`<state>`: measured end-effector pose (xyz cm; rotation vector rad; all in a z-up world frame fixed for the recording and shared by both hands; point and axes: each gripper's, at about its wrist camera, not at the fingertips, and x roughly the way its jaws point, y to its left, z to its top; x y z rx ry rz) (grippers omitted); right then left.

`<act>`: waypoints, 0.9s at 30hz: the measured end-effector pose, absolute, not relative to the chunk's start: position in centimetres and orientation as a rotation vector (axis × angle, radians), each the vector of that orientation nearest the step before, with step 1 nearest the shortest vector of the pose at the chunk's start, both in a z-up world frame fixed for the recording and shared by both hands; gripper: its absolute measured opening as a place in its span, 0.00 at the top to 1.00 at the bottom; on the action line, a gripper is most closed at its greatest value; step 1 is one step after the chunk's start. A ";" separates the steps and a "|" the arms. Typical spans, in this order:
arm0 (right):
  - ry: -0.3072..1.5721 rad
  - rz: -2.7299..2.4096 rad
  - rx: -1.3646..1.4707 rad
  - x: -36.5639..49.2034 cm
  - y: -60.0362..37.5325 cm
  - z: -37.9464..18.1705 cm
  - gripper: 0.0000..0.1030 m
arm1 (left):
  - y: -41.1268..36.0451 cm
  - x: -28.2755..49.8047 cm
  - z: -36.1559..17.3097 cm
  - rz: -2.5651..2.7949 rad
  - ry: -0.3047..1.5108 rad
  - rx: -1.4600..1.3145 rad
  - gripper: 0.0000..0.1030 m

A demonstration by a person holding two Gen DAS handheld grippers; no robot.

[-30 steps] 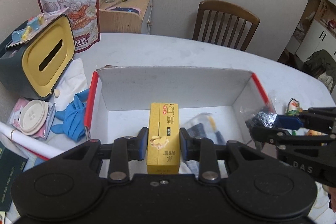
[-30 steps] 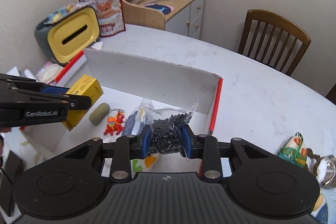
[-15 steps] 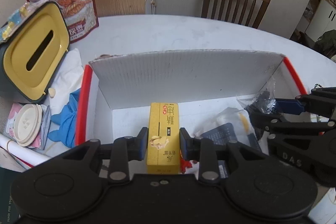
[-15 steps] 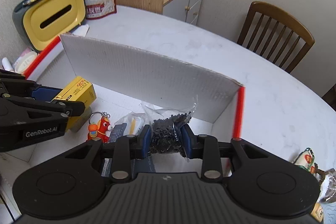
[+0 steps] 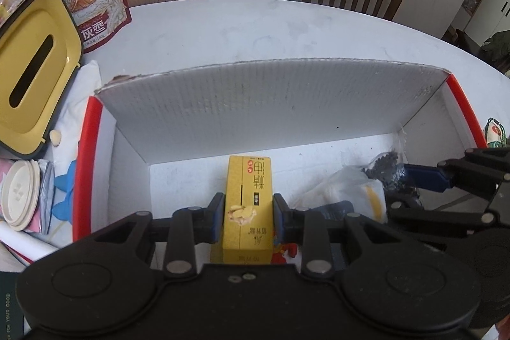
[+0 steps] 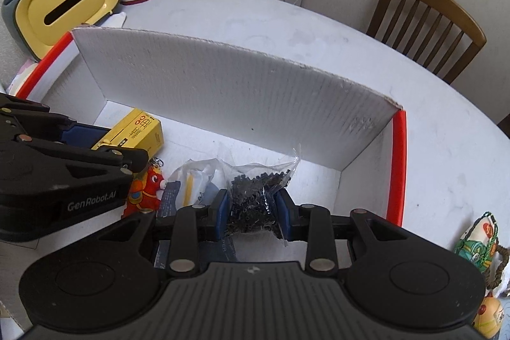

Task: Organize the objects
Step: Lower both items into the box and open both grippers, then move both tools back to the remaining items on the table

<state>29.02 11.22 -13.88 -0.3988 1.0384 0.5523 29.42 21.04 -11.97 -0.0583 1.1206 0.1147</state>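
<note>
Yellow carton sits clamped in the left gripper, bead bag pinched in the right gripper, both low inside the white box. Placing step; next, likely release each onto bare floor.

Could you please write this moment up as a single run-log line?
left gripper: shut on yellow carton | right gripper: shut on bag of black beads | both over white box | phase: placing
</note>
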 end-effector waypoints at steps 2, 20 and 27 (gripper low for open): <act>1.043 0.551 -0.394 29.1 11.1 -14.0 0.69 | 21.0 29.7 -12.0 0.112 1.124 -0.050 0.72; 0.987 0.598 -0.357 28.1 8.8 -10.8 0.58 | 20.9 30.2 -12.0 0.117 1.117 -0.052 0.64; 0.974 0.614 -0.315 27.1 7.0 -9.5 0.58 | 20.5 29.3 -11.0 0.120 1.099 -0.062 0.57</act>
